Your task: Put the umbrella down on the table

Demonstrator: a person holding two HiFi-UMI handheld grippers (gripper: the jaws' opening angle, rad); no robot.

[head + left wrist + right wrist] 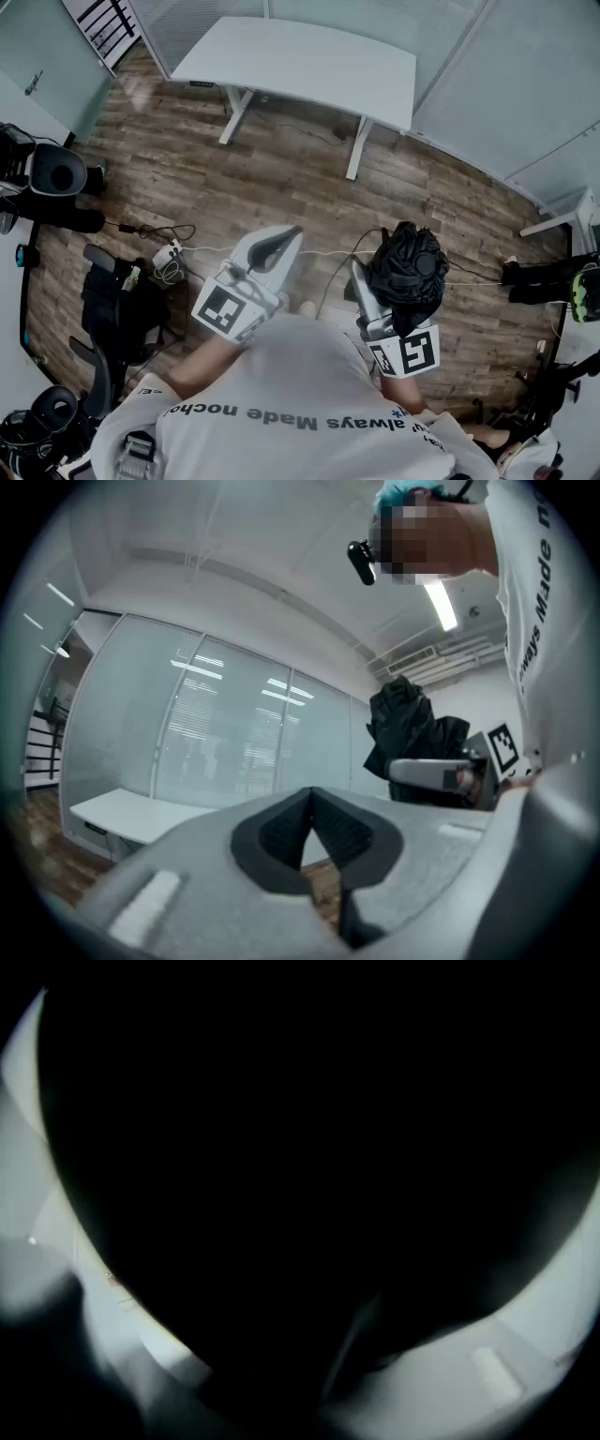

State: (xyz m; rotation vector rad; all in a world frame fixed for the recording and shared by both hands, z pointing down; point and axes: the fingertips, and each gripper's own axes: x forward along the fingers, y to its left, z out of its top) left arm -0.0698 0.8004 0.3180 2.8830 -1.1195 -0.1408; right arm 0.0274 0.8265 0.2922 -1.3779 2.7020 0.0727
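The right claw (392, 292) grips the bundled black umbrella (408, 262), white worktop (300, 56) well ahead across the floor (281, 178); left claw (279, 242) closed, empty.

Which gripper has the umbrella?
The right gripper: the black folded umbrella sits clamped between its jaws and blacks out its own view. The left gripper has its jaws together on nothing.
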